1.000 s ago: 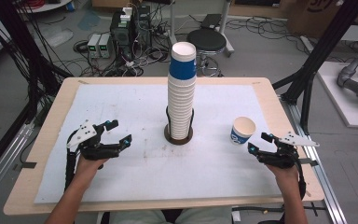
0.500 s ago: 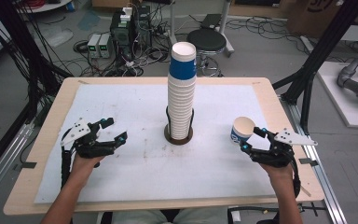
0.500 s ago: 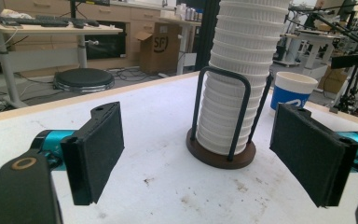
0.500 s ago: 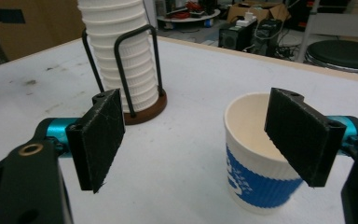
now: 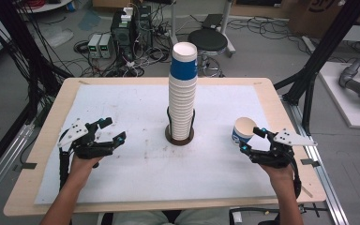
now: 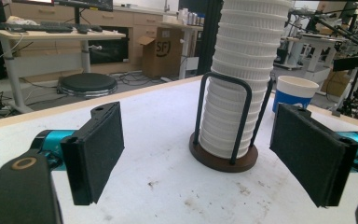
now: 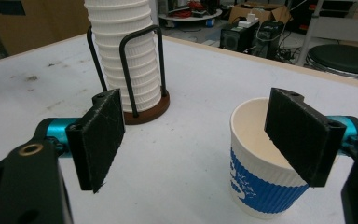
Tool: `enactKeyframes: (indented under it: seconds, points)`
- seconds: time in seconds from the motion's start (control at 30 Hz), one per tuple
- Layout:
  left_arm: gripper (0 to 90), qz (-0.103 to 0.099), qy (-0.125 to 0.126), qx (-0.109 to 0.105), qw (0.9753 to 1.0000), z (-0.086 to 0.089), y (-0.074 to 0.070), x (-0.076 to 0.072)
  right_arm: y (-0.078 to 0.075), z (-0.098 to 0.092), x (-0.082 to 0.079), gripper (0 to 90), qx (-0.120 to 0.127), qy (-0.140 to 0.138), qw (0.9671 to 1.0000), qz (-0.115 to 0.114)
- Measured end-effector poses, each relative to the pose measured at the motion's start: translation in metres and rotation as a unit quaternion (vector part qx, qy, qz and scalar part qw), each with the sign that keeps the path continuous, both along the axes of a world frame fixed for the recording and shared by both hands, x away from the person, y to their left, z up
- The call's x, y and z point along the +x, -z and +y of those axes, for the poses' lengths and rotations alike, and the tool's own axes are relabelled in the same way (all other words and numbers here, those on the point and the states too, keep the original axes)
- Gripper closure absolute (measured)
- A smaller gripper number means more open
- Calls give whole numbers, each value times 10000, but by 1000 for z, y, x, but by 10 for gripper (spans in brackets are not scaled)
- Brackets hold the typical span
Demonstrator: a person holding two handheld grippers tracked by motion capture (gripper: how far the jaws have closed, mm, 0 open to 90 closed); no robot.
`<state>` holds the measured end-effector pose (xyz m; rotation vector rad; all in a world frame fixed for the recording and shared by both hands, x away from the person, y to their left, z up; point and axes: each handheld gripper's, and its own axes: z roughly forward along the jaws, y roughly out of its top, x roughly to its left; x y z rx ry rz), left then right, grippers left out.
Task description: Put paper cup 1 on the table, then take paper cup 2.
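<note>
Black round stool on floor, top centre of the high view, behind the table. Electronics boxes with tangled cables at upper left. Cardboard box left of centre, left gripper view (printed logo). Black frame struts at right.

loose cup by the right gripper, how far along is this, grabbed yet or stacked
Done: a tall cup stack stands in its holder. In hand: nothing; the right gripper is open beside the loose cup, one pad over its rim. Left gripper open, idle. Left, probably: grip and stack it.
</note>
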<state>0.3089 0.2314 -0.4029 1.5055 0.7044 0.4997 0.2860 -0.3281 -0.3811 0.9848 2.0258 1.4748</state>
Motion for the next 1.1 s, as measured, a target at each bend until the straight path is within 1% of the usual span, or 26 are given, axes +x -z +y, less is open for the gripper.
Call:
enactKeyframes:
  seconds: [0.07, 0.13, 0.23, 0.37, 0.5, 0.6, 0.7, 0.73, 0.77, 0.87, 0.9, 0.93, 1.03, 1.1]
  points:
    - [173, -6, 15, -26, 10000, 0, 0, 0, 1, 0, 1, 207, -29, 4, 10000, 0]
    - [172, -11, 24, -14, 10000, 0, -1, 0, 3, -1, 2, 207, -12, 19, 10000, 61]
    - [172, -18, 26, -21, 10000, 0, -2, -1, 4, -1, 1, 207, -9, 11, 10000, 58]
    - [172, 28, 42, -43, 10000, -1, -3, -1, 4, -1, 2, 207, -18, 9, 10000, 40]
    - [172, 66, 85, -63, 9999, -2, -5, -1, 5, -1, 3, 207, -32, 3, 10000, 68]
    - [172, 33, 166, -139, 9998, -5, -11, 1, 4, -1, 2, 207, -53, -13, 10000, 74]
    - [171, 8, 211, -229, 9995, -8, -20, 4, 4, -2, 0, 207, -47, -2, 10000, 57]
    - [171, -30, 255, -261, 9993, -10, -26, 6, 4, -3, 0, 207, -34, -1, 10000, 54]
    - [171, -48, 300, -239, 9993, -11, -31, 8, 4, -4, -1, 207, -34, 7, 10000, 52]
    - [164, -122, 453, -223, 9986, -20, -54, 17, 3, -5, -1, 207, -26, 15, 10000, 52]
    - [164, -117, 510, -185, 9985, -21, -60, 19, 3, -5, -2, 207, -30, 6, 10000, 45]
    - [164, -170, 565, -124, 9982, -25, -69, 23, 3, -5, -2, 207, -32, 1, 10000, 48]
    - [164, -244, 768, -87, 9967, -35, -92, 30, 4, -5, -2, 207, -43, 2, 10000, 50]
    - [164, -319, 920, -39, 9952, -43, -108, 35, 4, -5, -1, 207, -39, -7, 10000, 61]
